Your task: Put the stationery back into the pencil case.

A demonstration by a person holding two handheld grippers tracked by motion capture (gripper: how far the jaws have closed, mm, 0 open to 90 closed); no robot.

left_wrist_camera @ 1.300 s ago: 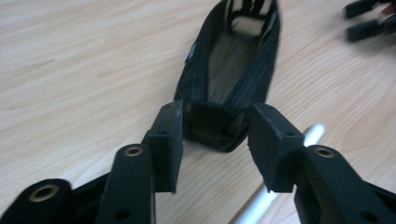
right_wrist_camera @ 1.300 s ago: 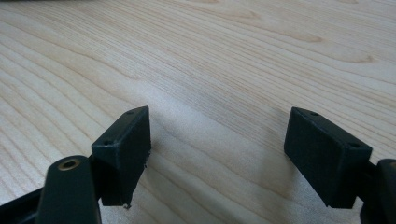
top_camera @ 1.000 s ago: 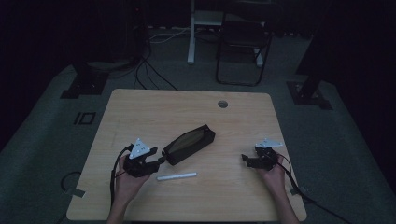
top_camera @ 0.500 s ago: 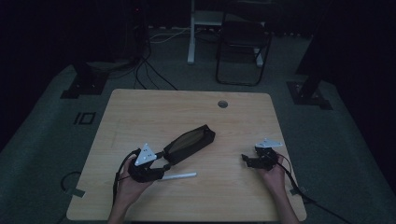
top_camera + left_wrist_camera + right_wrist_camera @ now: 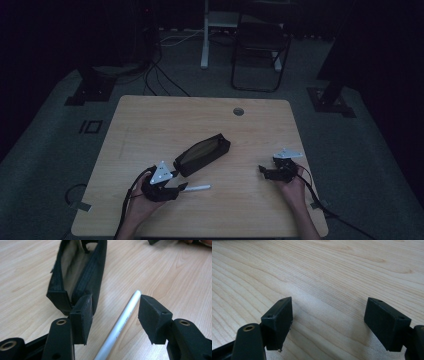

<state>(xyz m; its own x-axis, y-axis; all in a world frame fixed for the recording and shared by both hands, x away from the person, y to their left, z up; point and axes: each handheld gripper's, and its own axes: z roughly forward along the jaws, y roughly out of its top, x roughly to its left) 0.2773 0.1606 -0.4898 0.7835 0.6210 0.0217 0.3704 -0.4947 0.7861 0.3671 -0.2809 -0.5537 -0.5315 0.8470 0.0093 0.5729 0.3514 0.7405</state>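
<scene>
Dim room, wood table (image 5: 150, 120). Pen (image 5: 120, 325) lies lower centre of the frame between your left gripper's (image 5: 113, 315) spread jaws, not yet gripped; pouch (image 5: 75, 272) open just beside. Centre on the barrel, then close. Right gripper (image 5: 328, 322) released, idle at right.

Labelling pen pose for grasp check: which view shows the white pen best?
The left gripper view: the white pen lies on the table between the open jaws of the left gripper, close enough to show faint print on its barrel. The high view shows the pen small and dim, beside the open pencil case. The right gripper view looks at bare wood.
</scene>
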